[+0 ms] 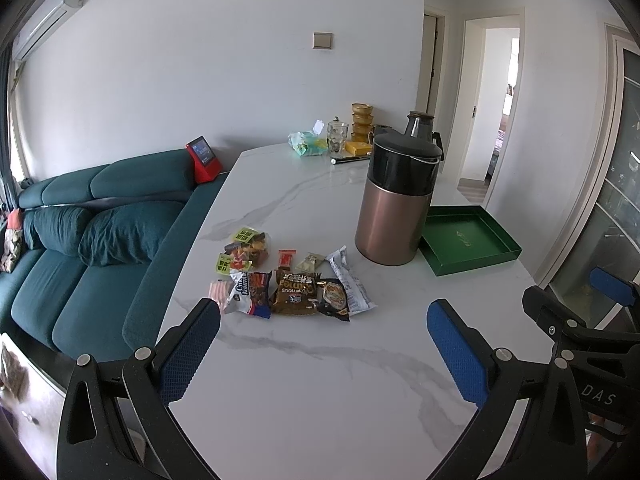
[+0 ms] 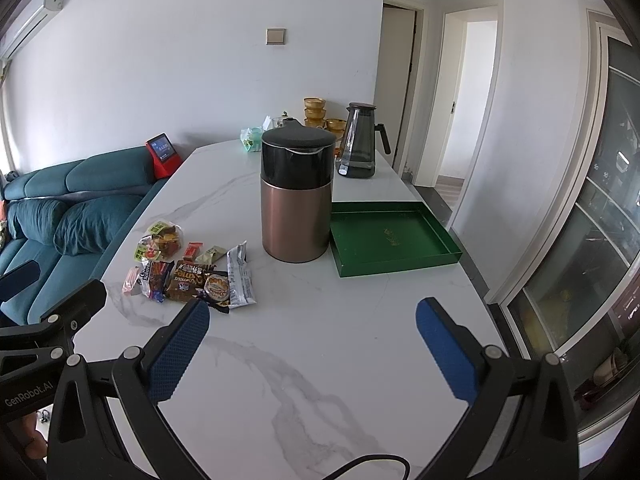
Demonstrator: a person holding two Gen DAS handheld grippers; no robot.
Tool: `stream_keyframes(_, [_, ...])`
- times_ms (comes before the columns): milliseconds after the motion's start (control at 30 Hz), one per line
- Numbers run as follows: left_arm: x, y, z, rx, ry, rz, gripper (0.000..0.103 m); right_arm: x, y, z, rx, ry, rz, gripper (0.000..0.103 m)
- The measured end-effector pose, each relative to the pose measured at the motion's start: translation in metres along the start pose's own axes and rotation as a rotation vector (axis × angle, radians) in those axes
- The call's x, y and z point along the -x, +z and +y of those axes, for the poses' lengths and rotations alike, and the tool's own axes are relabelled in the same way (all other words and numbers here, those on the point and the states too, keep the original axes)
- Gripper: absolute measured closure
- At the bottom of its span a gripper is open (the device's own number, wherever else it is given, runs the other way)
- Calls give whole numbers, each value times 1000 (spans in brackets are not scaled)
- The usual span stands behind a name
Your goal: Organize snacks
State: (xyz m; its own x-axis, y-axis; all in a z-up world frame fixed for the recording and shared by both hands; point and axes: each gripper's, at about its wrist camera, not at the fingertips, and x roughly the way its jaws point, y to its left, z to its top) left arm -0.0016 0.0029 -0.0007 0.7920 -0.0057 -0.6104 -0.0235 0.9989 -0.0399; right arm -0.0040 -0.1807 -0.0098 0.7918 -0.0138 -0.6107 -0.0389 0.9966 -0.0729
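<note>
Our left gripper (image 1: 324,344) and right gripper (image 2: 312,340) hover spread and empty; snacks (image 1: 288,280) heap near the table's (image 1: 320,380) left edge, green tray (image 2: 392,236) right. Nothing's started: we'd grasp a packet first.

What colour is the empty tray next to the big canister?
Dark green, with a faint gold mark inside. The tray shows best in the right wrist view.
</note>
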Motion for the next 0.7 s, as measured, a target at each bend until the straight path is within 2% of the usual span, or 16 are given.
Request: stream_keyframes(700, [0, -4, 7, 5, -3, 8, 1, -4, -2, 3, 4, -3, 2, 0])
